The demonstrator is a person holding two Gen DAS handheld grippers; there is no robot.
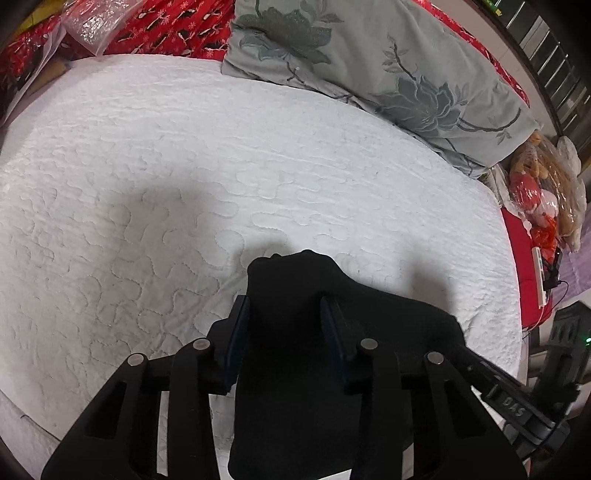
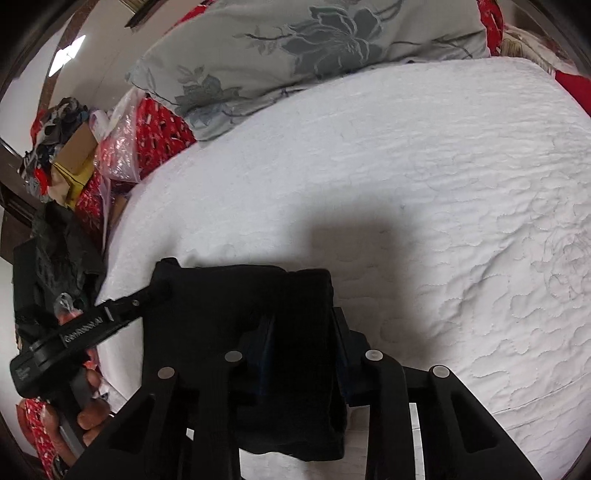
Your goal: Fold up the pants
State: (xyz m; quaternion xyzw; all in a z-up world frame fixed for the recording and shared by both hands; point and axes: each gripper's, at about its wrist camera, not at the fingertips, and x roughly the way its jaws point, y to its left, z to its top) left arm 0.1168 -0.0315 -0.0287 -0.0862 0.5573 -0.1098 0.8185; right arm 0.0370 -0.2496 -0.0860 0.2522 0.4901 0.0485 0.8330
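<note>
The black pants (image 1: 295,332) lie bunched at the near edge of the white quilted mattress (image 1: 221,166), and every place here is told from that mattress. The left gripper (image 1: 284,317) points steeply down at its near edge with a thick fold of the dark cloth rising between its two fingers (image 1: 236,332); the blue pads press against the cloth on both sides, so the jaws pinch the pants. In the right wrist view the right gripper (image 2: 303,339) does the same a little along the same near edge: a folded slab of the pants (image 2: 258,314) sits squeezed between its jaws. The left gripper's body (image 2: 92,325) reaches in over the mattress's left side, with a hand (image 2: 92,406) around its handle. A grey floral pillow (image 1: 388,66) rests on the mattress's far edge, and red patterned bedding (image 1: 166,26) lies beyond it.
</note>
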